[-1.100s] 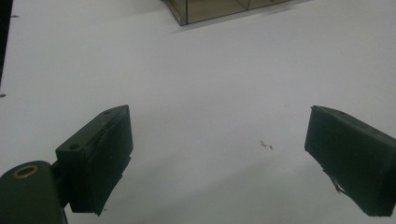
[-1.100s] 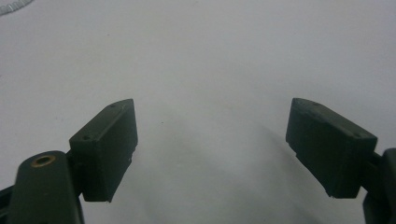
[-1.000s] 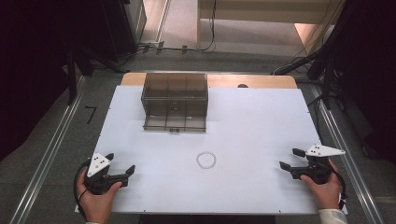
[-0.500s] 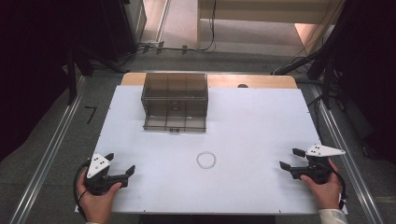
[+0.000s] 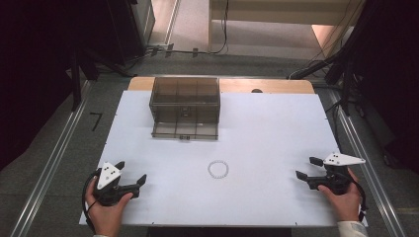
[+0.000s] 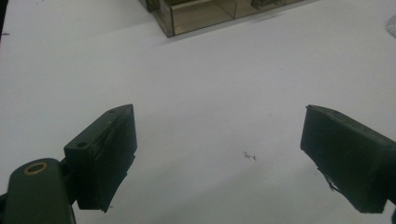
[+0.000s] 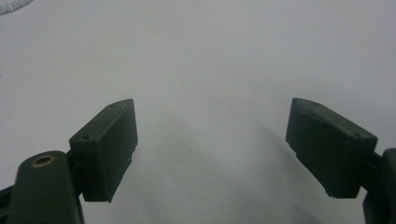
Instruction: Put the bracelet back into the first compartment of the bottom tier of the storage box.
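A small white bead bracelet (image 5: 218,169) lies flat on the white table (image 5: 267,133), near the middle front. Behind it stands a smoky transparent box with compartments (image 5: 185,107); its corner (image 6: 196,14) shows at the top of the left gripper view. My left gripper (image 5: 131,173) rests at the front left corner, held by a hand, jaws wide apart and empty (image 6: 219,154). My right gripper (image 5: 309,168) rests at the front right, also open and empty (image 7: 212,149). A sliver of the bracelet (image 7: 14,5) shows at the top left of the right gripper view.
The white table sits on a wooden top (image 5: 267,86) whose far edge shows behind it. Metal rails (image 5: 49,168) run along both sides on the floor. Dark stands and cables (image 5: 336,64) crowd the back.
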A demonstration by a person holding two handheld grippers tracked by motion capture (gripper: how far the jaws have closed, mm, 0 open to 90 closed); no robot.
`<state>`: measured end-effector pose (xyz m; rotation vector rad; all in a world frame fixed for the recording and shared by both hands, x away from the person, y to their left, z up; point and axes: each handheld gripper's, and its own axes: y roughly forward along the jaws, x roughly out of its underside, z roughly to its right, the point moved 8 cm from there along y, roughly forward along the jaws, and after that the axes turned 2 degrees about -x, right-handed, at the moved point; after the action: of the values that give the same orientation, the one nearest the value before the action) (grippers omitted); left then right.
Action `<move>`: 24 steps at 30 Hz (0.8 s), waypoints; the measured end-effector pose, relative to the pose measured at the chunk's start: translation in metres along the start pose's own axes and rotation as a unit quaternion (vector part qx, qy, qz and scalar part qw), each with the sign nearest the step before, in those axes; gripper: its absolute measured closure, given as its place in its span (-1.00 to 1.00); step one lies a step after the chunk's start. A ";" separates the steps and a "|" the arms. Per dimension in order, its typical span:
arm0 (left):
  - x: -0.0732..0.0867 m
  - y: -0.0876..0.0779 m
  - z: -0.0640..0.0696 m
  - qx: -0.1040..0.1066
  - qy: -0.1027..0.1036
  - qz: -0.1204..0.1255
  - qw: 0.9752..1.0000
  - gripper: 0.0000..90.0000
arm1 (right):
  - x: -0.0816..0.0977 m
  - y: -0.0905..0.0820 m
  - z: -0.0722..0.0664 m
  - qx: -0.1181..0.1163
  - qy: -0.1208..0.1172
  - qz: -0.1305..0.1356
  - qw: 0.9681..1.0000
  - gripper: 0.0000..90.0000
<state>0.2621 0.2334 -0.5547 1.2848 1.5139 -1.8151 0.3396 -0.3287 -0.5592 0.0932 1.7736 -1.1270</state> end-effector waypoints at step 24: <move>-0.012 0.014 0.024 0.018 0.019 0.013 1.000 -0.74 | 0.000 0.000 0.000 0.000 0.000 -0.001 1.000 -0.66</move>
<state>0.2702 0.2040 -0.5524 1.3561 1.4842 -1.8194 0.3396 -0.3282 -0.5596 0.0918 1.7735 -1.1292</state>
